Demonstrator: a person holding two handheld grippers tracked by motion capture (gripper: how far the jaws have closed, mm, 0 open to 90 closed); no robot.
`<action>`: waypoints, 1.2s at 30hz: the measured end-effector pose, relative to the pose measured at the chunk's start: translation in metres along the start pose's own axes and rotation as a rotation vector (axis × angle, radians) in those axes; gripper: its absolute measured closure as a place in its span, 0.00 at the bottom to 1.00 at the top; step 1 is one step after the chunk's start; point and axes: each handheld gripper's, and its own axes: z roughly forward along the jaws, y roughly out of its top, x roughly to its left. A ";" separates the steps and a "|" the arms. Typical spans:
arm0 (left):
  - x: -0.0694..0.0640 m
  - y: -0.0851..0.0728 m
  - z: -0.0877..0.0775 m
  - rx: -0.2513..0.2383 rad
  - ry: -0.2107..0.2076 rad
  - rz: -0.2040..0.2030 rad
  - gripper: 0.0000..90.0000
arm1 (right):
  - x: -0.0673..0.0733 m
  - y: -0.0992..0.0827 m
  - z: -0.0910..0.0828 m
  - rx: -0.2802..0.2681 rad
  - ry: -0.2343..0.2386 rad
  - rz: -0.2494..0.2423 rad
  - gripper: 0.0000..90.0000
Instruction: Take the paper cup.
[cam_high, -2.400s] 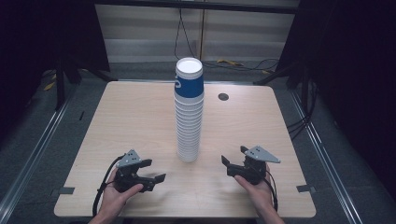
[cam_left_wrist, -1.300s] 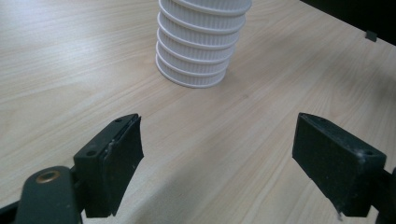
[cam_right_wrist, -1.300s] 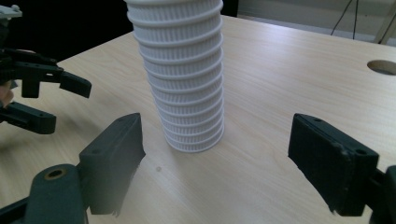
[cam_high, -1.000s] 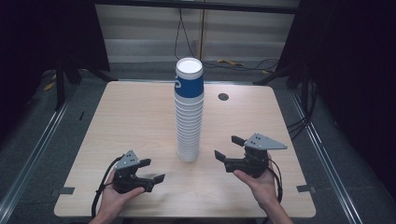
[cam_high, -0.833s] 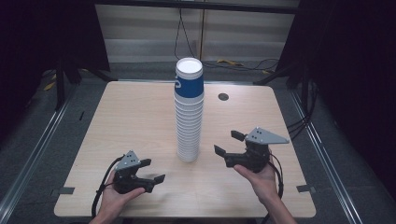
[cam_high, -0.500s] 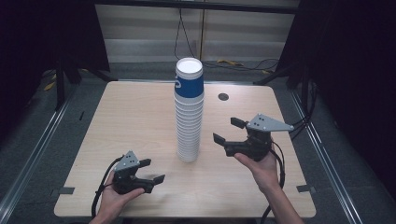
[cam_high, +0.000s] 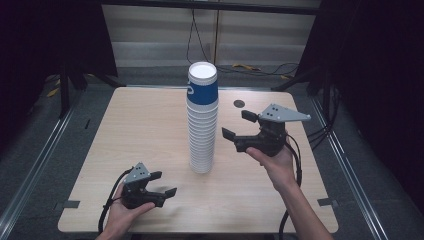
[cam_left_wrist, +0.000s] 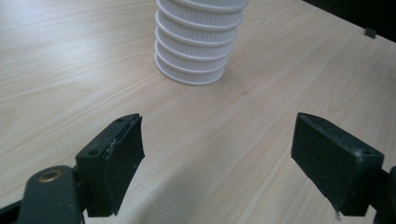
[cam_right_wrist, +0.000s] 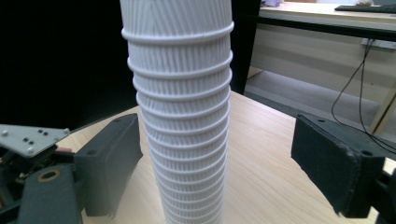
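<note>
Nearest, the left gripper (cam_high: 159, 186) rests low on the light wooden tabletop (cam_high: 145, 130), fingers apart and empty. The right gripper (cam_high: 239, 126) has risen beside the tall stack of ribbed white paper cups topped by a blue one (cam_high: 202, 120) at mid-tabletop; its fingers have just been opening, likely for an upper cup. A small dark disc (cam_high: 239, 103) lies beyond, out of the way.

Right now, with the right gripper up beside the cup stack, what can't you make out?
- Cup stack: top and base cut off by the right gripper view's edges.
- Cup count: ribs too fine in the high view.
- Stack's upper part: cut off in the left gripper view.
- Dark disc on the table: too small to identify.
</note>
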 end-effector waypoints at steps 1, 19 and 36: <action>0.000 0.000 0.001 0.005 -0.001 0.003 0.19 | -0.001 0.003 0.000 0.000 0.002 0.003 0.18; -0.005 0.000 0.006 0.008 -0.014 0.040 0.19 | 0.000 0.055 0.012 -0.024 0.093 -0.030 0.17; -0.003 0.000 0.006 0.013 -0.005 0.041 0.21 | 0.004 0.085 0.032 -0.030 0.157 -0.046 0.17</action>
